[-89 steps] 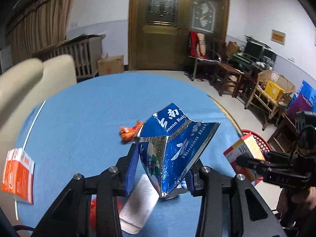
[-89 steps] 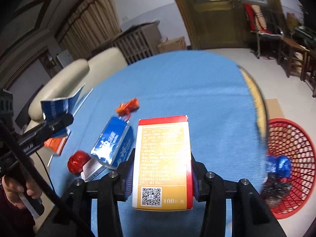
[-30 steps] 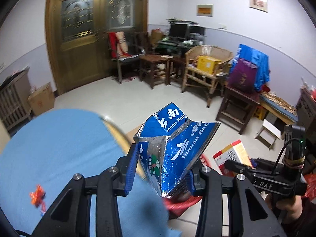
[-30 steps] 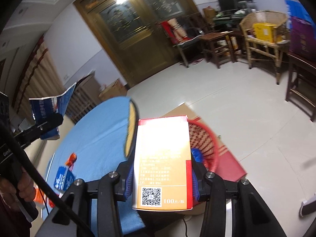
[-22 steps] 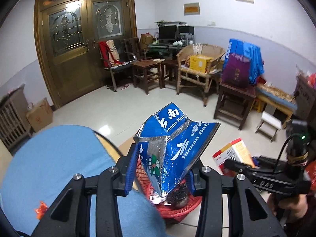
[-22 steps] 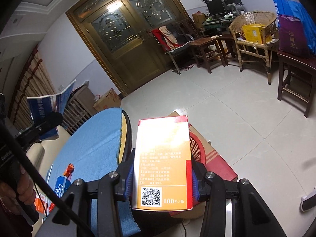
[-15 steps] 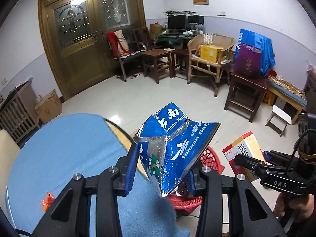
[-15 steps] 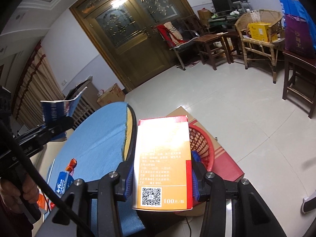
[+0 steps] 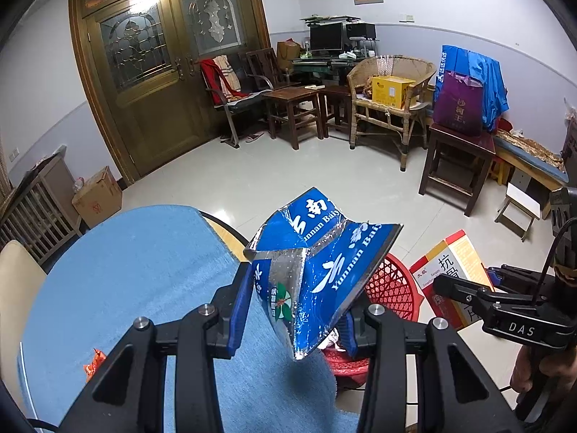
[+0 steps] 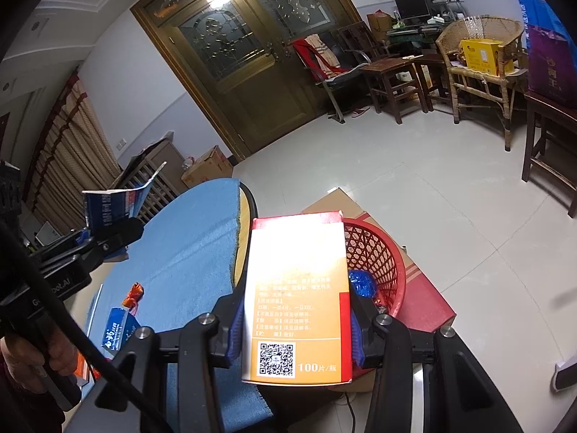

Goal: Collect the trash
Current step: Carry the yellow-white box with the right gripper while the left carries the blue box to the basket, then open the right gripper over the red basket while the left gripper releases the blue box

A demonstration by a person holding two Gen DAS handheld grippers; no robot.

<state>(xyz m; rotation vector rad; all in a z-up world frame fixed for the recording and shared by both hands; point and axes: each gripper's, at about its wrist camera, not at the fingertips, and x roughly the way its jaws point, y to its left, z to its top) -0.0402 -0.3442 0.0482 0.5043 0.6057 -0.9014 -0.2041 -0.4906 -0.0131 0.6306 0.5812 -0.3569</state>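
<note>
Swung from table (image 9: 137,259) to red basket (image 10: 375,252), my fingers clamp blue packet (image 9: 317,270) and orange box (image 10: 299,299); wrappers remain.

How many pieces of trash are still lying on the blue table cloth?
2 can be seen: an orange wrapper near the middle of the blue table cloth, and a small blue packet just in front of it. The gripper bodies cover part of the table, so more may be hidden.
</note>
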